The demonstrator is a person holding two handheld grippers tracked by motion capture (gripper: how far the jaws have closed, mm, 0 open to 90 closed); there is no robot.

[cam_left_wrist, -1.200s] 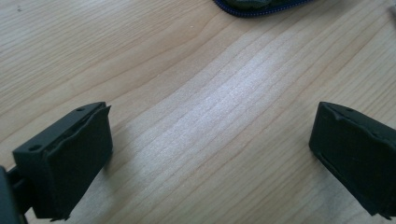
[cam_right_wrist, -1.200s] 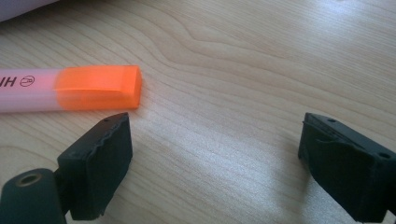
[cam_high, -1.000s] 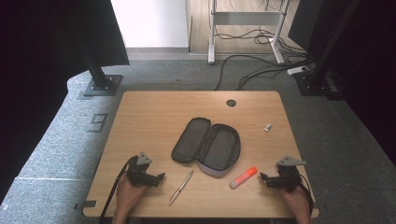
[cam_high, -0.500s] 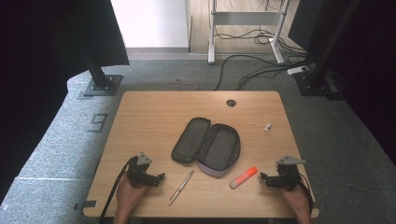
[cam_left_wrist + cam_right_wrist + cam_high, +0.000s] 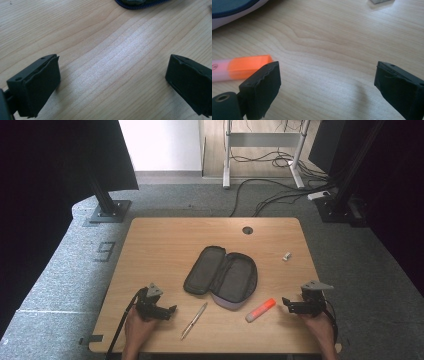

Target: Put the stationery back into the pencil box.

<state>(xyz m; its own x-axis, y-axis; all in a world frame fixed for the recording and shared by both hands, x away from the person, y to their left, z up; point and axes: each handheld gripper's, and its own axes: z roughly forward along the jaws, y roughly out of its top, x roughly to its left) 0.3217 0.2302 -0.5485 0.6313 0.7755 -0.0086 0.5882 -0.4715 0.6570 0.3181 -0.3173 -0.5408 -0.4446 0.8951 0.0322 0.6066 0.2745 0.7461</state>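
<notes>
An open dark pencil case lies unzipped in the middle of the wooden table. An orange highlighter rests just right of it, and a silver pen lies below its left half. My left gripper sits open near the front left, jaws pointing right, with bare wood between them. My right gripper is open near the front right, jaws pointing left toward the highlighter, whose orange cap shows beside its left jaw. The case's edge appears at upper left in the right gripper view.
A small white object lies at the table's right side, seen also as a small white object in the right gripper view. A round cable hole sits near the far edge. Stand bases and cables lie on the floor beyond the table.
</notes>
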